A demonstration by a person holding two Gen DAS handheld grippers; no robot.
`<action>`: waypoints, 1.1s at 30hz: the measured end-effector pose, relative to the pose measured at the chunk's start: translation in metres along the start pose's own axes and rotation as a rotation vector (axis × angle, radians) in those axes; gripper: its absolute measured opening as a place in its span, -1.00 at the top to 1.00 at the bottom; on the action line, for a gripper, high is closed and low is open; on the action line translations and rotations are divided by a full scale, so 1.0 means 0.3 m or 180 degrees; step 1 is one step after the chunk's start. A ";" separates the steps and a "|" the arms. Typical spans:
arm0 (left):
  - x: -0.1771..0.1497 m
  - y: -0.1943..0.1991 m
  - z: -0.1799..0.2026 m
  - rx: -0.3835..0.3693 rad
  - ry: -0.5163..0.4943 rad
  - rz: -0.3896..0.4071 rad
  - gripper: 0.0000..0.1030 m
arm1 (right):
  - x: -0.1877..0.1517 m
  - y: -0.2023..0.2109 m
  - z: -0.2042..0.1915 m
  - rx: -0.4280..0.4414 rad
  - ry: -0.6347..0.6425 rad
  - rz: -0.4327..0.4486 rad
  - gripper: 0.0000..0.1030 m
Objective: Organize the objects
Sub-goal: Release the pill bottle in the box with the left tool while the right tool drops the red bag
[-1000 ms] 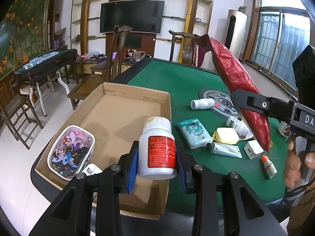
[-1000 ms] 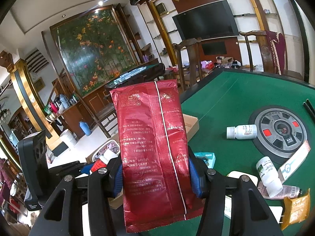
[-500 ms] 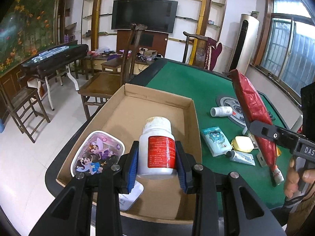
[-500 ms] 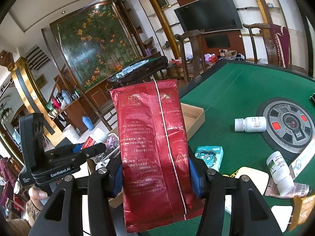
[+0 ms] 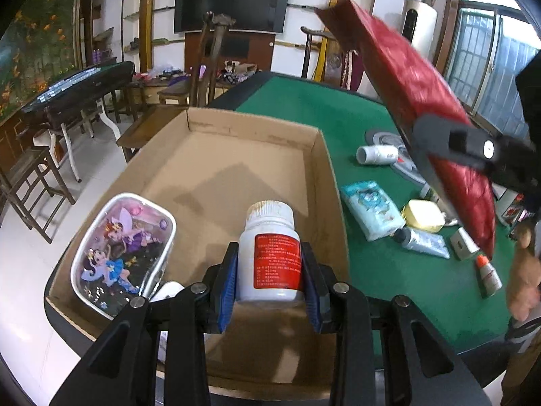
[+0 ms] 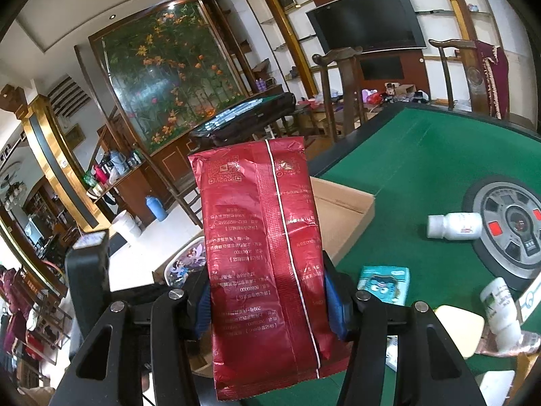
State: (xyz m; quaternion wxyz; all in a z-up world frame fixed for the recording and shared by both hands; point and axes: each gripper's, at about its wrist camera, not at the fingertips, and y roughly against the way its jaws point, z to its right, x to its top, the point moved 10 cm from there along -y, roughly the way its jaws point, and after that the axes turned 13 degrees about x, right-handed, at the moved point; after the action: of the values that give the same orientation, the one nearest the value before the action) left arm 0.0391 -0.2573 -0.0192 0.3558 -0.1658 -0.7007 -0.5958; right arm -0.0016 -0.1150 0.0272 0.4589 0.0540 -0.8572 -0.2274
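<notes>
The left gripper [image 5: 270, 270] is clenched on a white plastic pill bottle with a red label [image 5: 270, 253], its blue pads pressing the bottle's two sides. The bottle stands upright between them, cap up, above the near end of a shallow open brown cardboard box [image 5: 324, 169] that sits on the green felt table [image 5: 304, 108]. In the left wrist view, a rounded clear-lidded case printed with cartoon fairies [image 5: 121, 250] lies inside the box at about 9 o'clock from the bottle, close to the box's left wall.

The right gripper [image 6: 267, 301] grasps a tall red foil packet with white print [image 6: 263, 253], held upright and gripped across its lower half. Seen from the left wrist camera, the same packet [image 5: 422, 108] hangs tilted above the table at 2 o'clock from the bottle, with a hand [image 5: 524, 270] at the frame's right edge.

On the felt to the right of the box, at 3 o'clock from the bottle, lie a light blue tissue pack [image 5: 372, 209], a pale yellow rounded case [image 5: 422, 216], a small silvery tube [image 5: 422, 240] and a little dropper bottle with an orange tip [image 5: 487, 274]. Further off, at 1 o'clock, a second white bottle [image 5: 377, 155] lies on its side just beside the round grey centre panel of the table [image 6: 507, 230].
</notes>
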 end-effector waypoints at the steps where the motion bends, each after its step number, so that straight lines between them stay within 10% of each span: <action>1: -0.007 -0.006 0.001 -0.0002 -0.0009 -0.0017 0.35 | 0.002 -0.013 -0.001 0.0007 -0.0003 -0.0012 -0.14; 33: -0.125 -0.035 0.025 -0.0099 -0.0509 -0.0504 0.35 | -0.005 -0.423 0.094 -0.0099 0.0183 -0.0596 -0.14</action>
State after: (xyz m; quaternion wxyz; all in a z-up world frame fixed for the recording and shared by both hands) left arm 0.0558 -0.2454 -0.0532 0.2480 -0.1624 -0.7284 -0.6178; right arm -0.0385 -0.2180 -0.0431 0.4608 0.1332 -0.8313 -0.2809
